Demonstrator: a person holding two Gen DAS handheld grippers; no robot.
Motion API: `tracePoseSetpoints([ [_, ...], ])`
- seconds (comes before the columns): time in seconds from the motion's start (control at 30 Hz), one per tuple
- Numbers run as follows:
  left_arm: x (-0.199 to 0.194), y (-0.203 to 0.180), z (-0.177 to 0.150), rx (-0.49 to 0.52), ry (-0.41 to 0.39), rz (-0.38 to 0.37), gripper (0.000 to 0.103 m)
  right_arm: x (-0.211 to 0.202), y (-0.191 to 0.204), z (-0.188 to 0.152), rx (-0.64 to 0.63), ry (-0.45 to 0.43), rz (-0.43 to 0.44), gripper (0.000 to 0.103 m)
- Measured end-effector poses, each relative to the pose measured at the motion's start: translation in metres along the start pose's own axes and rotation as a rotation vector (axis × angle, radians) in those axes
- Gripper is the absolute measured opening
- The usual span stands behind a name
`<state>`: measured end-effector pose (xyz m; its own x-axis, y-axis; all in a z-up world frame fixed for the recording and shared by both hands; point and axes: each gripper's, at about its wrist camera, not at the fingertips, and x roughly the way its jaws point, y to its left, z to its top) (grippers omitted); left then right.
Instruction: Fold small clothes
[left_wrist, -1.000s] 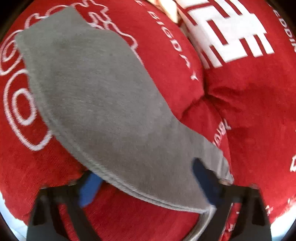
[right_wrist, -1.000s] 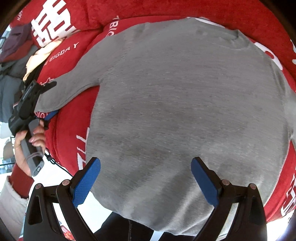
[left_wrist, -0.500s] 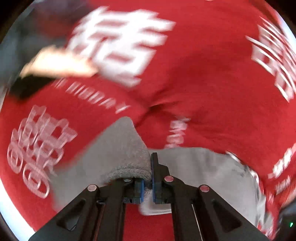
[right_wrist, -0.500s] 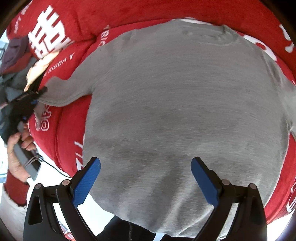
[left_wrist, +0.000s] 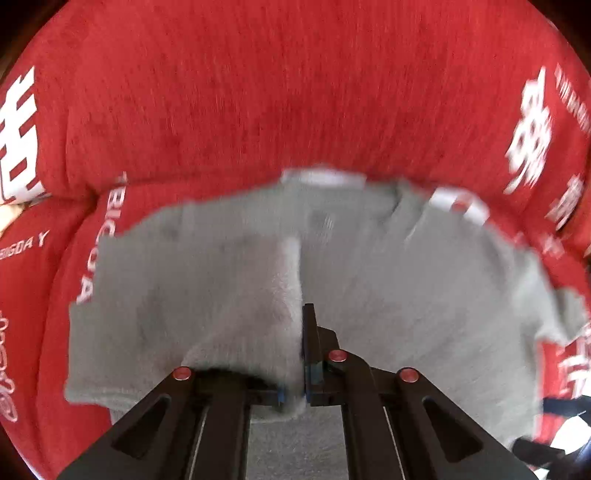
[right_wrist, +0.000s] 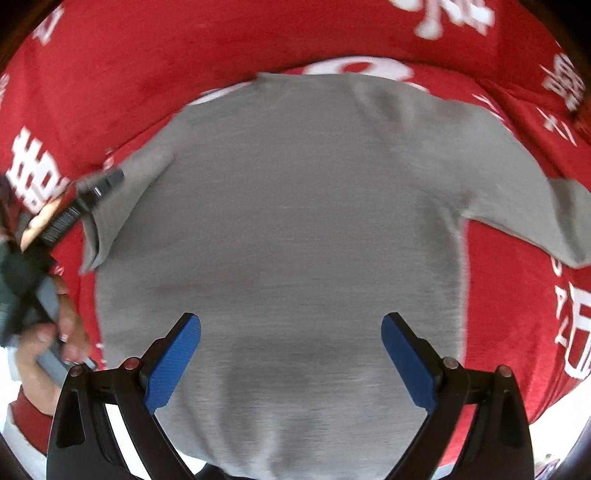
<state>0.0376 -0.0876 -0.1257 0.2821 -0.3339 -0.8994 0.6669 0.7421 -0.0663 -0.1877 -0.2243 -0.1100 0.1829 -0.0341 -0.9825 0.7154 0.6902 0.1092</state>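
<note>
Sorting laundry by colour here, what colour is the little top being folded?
Plain grey, the small top shows best in the right wrist view, spread on red fabric.

A: What lies under the right tongs (right_wrist: 290, 356)?
B: A grey sweater (right_wrist: 295, 221) spread on red printed fabric (right_wrist: 184, 55); the blue pads (right_wrist: 173, 363) stand wide apart.
A: At left?
B: The left tongs (right_wrist: 110, 181) pinch its sleeve.

Red cover (right_wrist: 155, 66) with white print; cream cloth (left_wrist: 9, 218) at edge.
</note>
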Motion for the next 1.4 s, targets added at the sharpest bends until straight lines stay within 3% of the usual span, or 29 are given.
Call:
tracePoseSetpoints([
  [0.07,-0.004,0.001,-0.011,0.008,-0.002,0.009,0.015,0.004,-0.01,0.0,0.011,0.003,-0.01,0.099],
  [0.1,-0.013,0.005,-0.014,0.003,-0.007,0.009,0.051,0.005,-0.013,0.002,0.011,0.004,-0.014,0.099],
  [0.13,-0.018,0.007,-0.016,-0.004,-0.015,0.016,0.094,0.006,-0.013,0.003,0.008,0.004,-0.017,0.099],
  [0.17,-0.029,0.012,-0.019,-0.015,-0.034,0.039,0.103,0.006,-0.011,0.005,0.0,0.001,-0.018,0.099],
  [0.27,-0.06,0.037,-0.031,-0.031,-0.062,0.084,0.103,0.001,0.002,0.017,-0.07,-0.025,-0.015,0.099],
  [0.37,-0.082,0.094,-0.047,-0.168,-0.025,0.143,0.102,-0.005,0.043,0.033,-0.213,-0.068,0.012,0.099],
  [0.6,-0.087,0.224,-0.099,-0.496,0.091,0.276,0.102,0.024,0.198,0.042,-0.669,-0.145,0.142,0.099],
  [0.73,-0.08,0.248,-0.113,-0.532,0.11,0.298,0.102,0.063,0.274,0.018,-0.88,-0.151,0.156,0.099],
  [0.8,-0.077,0.25,-0.117,-0.532,0.107,0.285,0.102,0.086,0.301,0.007,-0.956,-0.158,0.115,0.097],
  [0.83,-0.075,0.249,-0.117,-0.531,0.106,0.279,0.102,0.098,0.312,0.003,-0.983,-0.165,0.073,0.092],
  [0.87,-0.073,0.246,-0.117,-0.526,0.106,0.267,0.102,0.105,0.317,0.0,-0.994,-0.168,0.04,0.069],
  [0.9,-0.07,0.245,-0.115,-0.52,0.105,0.259,0.102,0.111,0.319,0.002,-0.988,-0.163,0.016,0.053],
  [0.97,-0.069,0.239,-0.107,-0.501,0.095,0.241,0.102,0.095,0.308,0.018,-0.86,-0.163,0.141,0.021],
  [1.03,-0.066,0.227,-0.097,-0.47,0.085,0.229,0.102,0.073,0.279,0.044,-0.645,-0.16,0.256,0.018],
  [1.07,-0.065,0.221,-0.091,-0.459,0.079,0.218,0.102,0.066,0.269,0.053,-0.581,-0.169,0.28,0.01],
  [1.23,-0.06,0.194,-0.058,-0.413,0.032,0.175,0.102,0.027,0.155,0.098,-0.171,-0.206,0.396,0.01],
  [1.4,-0.039,0.161,-0.032,-0.321,0.032,0.175,0.102,0.017,0.048,0.112,0.062,-0.234,0.363,0.01],
])
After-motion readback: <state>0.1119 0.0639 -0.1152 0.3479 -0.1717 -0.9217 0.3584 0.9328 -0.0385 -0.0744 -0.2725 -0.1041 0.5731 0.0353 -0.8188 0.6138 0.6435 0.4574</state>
